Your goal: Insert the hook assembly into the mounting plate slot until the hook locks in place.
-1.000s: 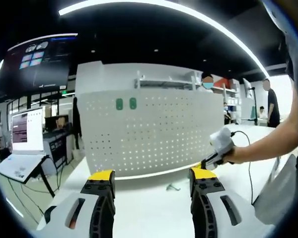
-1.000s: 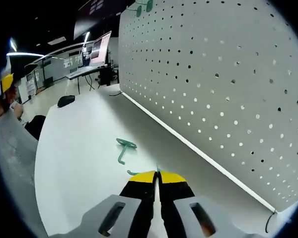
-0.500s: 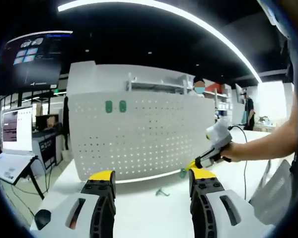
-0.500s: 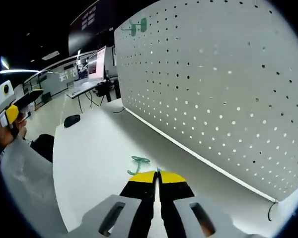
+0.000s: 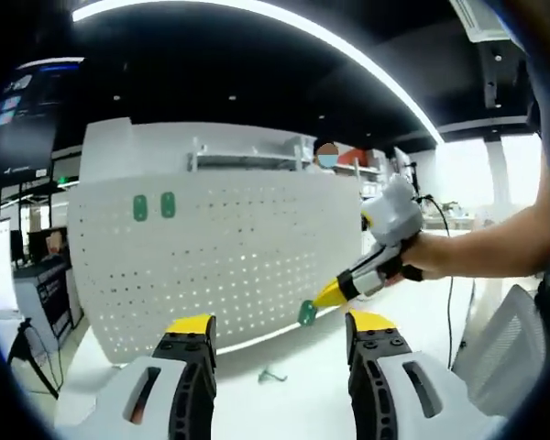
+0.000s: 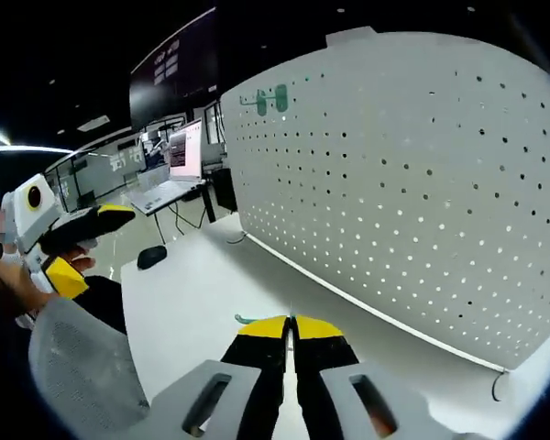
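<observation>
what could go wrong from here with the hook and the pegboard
1. The right tool pinches the green hook only at its tips; the hook could twist or slip out before reaching the pegboard.
2. In the right gripper view the hook is almost hidden behind the closed jaws, so lining it up with a hole may be partly blind.
3. A second green hook lies loose on the table below and could get knocked.

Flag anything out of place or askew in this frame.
One green hook lies loose on the table below the pegboard, while two hang at its upper left. The right gripper carries another. Nothing looks damaged.
</observation>
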Demonstrator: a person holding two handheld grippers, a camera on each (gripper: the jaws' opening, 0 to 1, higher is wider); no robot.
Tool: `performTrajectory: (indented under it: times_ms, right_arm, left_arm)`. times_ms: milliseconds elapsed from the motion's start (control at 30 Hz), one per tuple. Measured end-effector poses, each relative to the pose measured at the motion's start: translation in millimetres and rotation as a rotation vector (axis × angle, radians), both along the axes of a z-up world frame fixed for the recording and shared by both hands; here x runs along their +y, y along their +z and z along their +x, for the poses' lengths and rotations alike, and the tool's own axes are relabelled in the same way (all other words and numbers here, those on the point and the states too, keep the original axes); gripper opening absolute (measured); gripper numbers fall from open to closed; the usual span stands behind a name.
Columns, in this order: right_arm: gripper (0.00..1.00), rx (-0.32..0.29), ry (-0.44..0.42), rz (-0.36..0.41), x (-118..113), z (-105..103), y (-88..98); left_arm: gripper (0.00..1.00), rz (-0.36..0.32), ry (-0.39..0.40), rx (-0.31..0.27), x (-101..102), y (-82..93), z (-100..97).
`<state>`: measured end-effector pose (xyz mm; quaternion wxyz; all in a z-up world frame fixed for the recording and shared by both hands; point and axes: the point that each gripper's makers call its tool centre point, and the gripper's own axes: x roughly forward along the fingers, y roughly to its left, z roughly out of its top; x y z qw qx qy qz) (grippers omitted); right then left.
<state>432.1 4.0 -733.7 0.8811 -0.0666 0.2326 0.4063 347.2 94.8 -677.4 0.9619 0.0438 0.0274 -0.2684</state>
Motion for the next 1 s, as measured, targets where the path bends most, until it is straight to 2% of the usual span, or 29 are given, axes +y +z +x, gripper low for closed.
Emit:
performTrajectory:
  times_ms: [300, 567, 867, 1000]
  right_arm:
    - [0.00, 0.006, -0.008, 0.009, 1, -17, 13.5]
    - [0.00, 0.051, -0.016, 0.056, 3, -28, 20.2]
    - [0.00, 0.066, -0.012, 0.057, 7, -34, 23.8]
    - [0.00, 0.072, -0.008, 0.055, 8, -37, 25.2]
  left_arm:
    - [0.56, 0.040, -0.117, 0.018, -30, -9.2, 11.6]
    - [0.43, 0.097, -0.184, -0.004, -47, -13.8, 16.5]
    - [0.31, 0.168, -0.234, -0.019, -60, -22.3, 23.6]
    - [0.27, 0.178, -0.246, -0.013, -63, -26.1, 25.0]
